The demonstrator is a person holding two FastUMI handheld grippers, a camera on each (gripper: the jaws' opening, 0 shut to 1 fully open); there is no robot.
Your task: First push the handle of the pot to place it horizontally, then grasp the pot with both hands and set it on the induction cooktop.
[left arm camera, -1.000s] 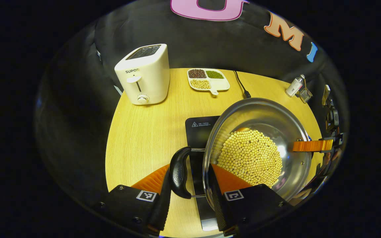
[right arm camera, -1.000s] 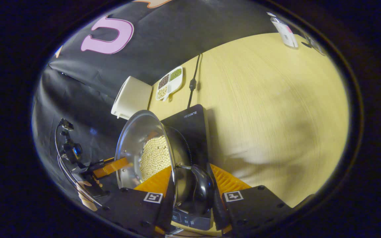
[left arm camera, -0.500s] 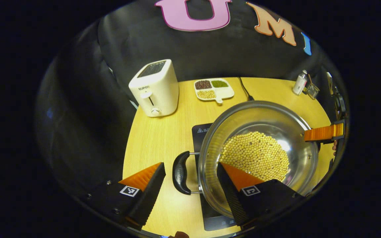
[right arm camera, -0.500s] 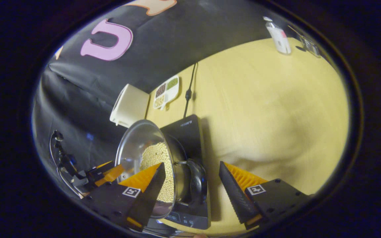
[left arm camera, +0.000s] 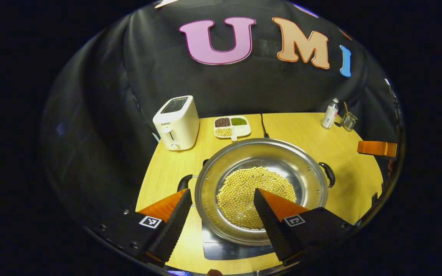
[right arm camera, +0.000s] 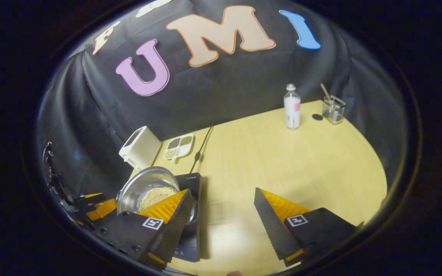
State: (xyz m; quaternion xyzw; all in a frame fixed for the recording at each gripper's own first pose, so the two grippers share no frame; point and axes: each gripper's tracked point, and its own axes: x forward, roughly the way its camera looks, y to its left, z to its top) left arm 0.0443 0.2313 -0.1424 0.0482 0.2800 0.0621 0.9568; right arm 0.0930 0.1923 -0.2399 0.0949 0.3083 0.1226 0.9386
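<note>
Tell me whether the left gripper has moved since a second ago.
Yes. The left gripper has let go of the pot's handle, opened, and pulled up and back; the toaster now looks smaller and farther.

L gripper: two wedge-shaped fingers w/ fine ribbed inner faces, tapering to points. Each sits on a blocky mount carrying a small square white tag w/ black pattern; the mount left of the pot has round screw heads along its outer edge.

R gripper: same build, i.e. ribbed wedges, boxy mounts, one square tag each, several screws on the mount nearest the pot. In the right gripper view, left of the pot, a thin dark cable rises behind the L gripper's far-off body.
</note>
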